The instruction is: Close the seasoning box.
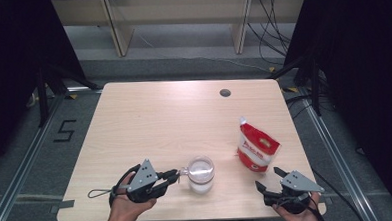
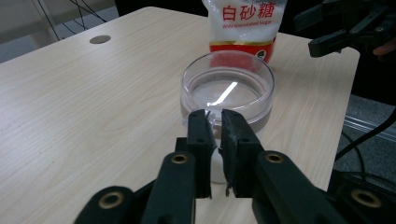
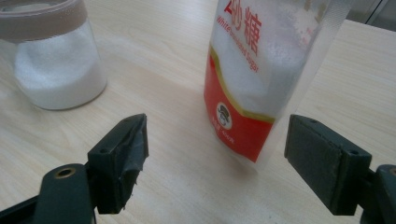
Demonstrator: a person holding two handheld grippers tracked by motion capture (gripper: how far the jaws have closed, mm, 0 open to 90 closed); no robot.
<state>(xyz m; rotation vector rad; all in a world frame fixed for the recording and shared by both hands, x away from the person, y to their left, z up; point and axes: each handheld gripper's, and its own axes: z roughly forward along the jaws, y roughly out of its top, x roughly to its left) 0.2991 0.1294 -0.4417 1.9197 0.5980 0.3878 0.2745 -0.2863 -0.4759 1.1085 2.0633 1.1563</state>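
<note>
A clear glass jar (image 1: 201,176) (image 2: 227,88) (image 3: 56,70) partly filled with white sugar stands near the table's front edge. My left gripper (image 1: 178,174) (image 2: 215,121) reaches it from the left and is shut on a small clear tab at the rim of its lid. A red and white sugar bag (image 1: 257,149) (image 2: 243,23) (image 3: 261,60) stands upright to the right of the jar. My right gripper (image 1: 269,178) (image 3: 219,140) is open just in front of the bag, its jaws spread wide on either side without touching it; it also shows in the left gripper view (image 2: 336,32).
The light wooden table (image 1: 174,121) has a round cable hole (image 1: 225,92) (image 2: 100,39) at the back right. Its front edge runs close under both hands. Black curtains flank the table, and pale shelving stands behind it.
</note>
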